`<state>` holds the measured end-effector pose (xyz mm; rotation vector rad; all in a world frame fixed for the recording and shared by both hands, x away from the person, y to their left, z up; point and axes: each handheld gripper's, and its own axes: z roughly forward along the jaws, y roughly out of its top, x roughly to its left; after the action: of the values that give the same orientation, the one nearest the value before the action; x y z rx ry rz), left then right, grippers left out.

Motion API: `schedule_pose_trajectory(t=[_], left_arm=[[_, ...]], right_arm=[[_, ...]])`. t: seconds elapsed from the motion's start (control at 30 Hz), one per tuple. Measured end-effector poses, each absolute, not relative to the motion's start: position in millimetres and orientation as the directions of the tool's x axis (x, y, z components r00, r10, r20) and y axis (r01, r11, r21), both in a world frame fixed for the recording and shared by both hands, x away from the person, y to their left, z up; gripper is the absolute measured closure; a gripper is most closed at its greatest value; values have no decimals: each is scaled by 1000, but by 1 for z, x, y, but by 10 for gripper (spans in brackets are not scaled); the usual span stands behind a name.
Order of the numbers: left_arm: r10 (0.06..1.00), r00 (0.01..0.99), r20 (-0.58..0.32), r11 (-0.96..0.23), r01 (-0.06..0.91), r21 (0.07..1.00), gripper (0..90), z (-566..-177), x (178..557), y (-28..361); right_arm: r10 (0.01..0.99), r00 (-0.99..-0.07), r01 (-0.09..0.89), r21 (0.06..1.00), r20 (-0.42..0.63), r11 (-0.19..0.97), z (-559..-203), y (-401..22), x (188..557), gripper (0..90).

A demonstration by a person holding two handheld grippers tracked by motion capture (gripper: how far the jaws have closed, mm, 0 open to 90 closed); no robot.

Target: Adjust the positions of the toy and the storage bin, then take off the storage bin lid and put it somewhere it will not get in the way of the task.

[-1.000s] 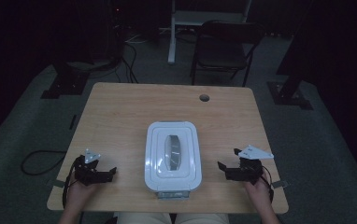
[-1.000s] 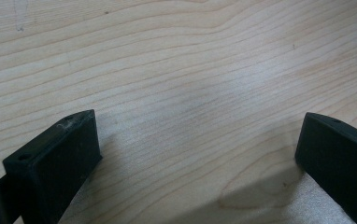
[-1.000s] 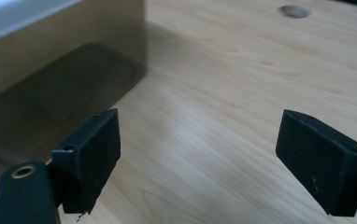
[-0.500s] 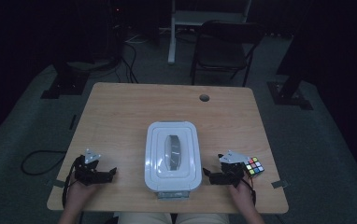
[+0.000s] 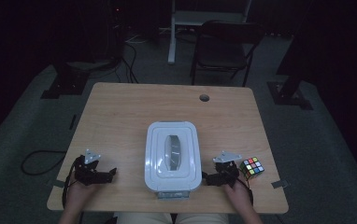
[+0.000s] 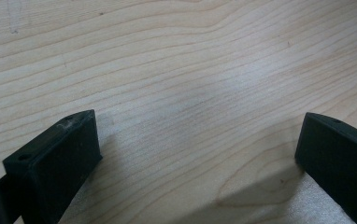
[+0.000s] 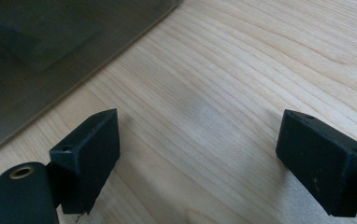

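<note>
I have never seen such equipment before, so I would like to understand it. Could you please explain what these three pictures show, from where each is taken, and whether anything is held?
There is no robot here. A person sits at a light wooden table and holds a hand-operated black two-jaw tool in each hand: the left gripper and the right gripper.

The high view looks down from above. The two gripper views come from cameras mounted on each tool, looking along its black jaws at the wood.

On the table lie a white rectangular plastic box with a lid and, to its right, a multicoloured puzzle cube. The box's edge appears dark in the right gripper view.

Both grippers are open and hold nothing.
</note>
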<state>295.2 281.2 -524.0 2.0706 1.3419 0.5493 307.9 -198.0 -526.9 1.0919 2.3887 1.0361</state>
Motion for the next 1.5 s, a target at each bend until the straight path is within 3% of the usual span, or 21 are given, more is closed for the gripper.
schedule_pose_trajectory(t=[0.73,1.1,1.5], left_arm=[[918,397,16,-300,667,682,7,-524,293,281],[895,446,23,-348,664,661,24,-519,292,283],[818,573,-52,-343,558,756,24,-475,278,274]], right_arm=[[755,-655,521,724,1,452,-527,-197,308,123],[755,-655,522,724,1,452,-527,-197,308,123],[757,-654,523,723,2,451,-527,-197,308,123]])
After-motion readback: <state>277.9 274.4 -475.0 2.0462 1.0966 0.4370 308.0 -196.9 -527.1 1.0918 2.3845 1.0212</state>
